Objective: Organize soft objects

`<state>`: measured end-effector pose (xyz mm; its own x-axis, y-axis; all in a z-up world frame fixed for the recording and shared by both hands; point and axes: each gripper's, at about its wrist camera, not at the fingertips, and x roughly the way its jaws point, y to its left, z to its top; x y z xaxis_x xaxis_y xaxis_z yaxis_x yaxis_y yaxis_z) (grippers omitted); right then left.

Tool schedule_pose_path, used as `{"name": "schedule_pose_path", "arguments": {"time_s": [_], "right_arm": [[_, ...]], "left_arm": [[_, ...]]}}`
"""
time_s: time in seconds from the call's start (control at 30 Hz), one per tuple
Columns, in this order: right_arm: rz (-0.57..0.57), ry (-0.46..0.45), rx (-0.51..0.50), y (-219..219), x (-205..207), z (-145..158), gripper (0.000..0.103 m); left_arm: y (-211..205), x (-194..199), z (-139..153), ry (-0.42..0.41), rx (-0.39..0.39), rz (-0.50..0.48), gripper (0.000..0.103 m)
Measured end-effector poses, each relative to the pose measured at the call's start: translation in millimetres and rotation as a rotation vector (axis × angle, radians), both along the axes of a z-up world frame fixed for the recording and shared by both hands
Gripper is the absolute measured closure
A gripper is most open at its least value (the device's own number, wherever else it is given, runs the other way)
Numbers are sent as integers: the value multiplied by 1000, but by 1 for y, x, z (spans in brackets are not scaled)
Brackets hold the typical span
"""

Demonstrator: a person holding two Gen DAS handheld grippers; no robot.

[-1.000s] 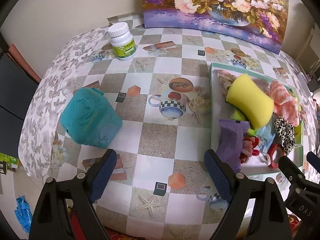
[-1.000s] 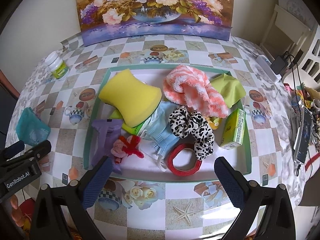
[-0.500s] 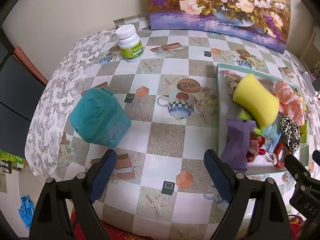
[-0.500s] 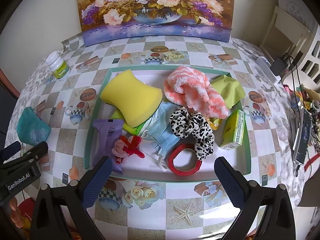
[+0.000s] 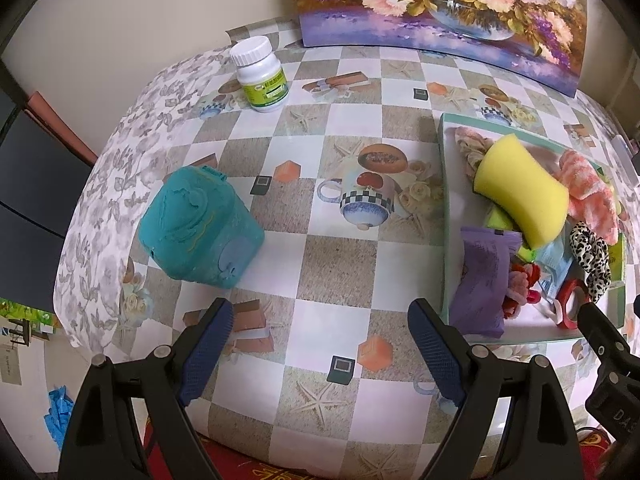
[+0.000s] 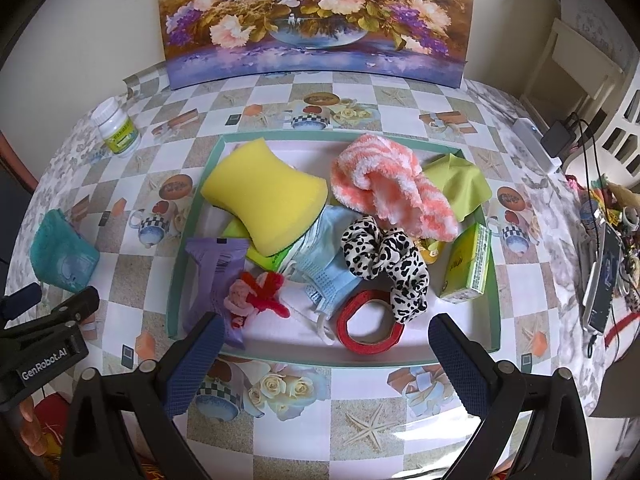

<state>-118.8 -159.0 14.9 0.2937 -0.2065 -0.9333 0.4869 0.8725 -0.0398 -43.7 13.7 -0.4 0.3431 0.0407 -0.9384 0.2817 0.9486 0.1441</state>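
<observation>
A green-rimmed tray [image 6: 336,136] holds a yellow sponge [image 6: 266,200], a pink-and-white fuzzy sock [image 6: 394,190], a green cloth [image 6: 458,184], a leopard scrunchie [image 6: 384,258], a blue face mask [image 6: 326,268], a purple packet [image 6: 214,274], a red band [image 6: 370,330] and a green box [image 6: 468,266]. The tray [image 5: 446,216] also shows at the right of the left wrist view, with the sponge [image 5: 520,194]. My right gripper [image 6: 326,364] is open and empty above the tray's near edge. My left gripper [image 5: 320,346] is open and empty over the tablecloth, left of the tray.
A teal plastic box [image 5: 196,226] lies on the table's left side. A white pill bottle [image 5: 262,74] stands at the back left. A flower painting [image 6: 316,20] leans on the back wall. Cables and clutter [image 6: 604,248] lie at the right edge.
My left gripper has pulled back and up, so the teal box and tray sit farther away in its view. My right gripper has hardly moved. Both stay open.
</observation>
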Motion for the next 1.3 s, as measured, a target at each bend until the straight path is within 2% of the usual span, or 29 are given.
{"name": "schedule_pose_path", "arguments": {"time_s": [1.3], "right_arm": [[6, 8, -2, 1, 1, -5, 0]], "left_arm": [[4, 3, -3, 30, -25, 20, 14]]}}
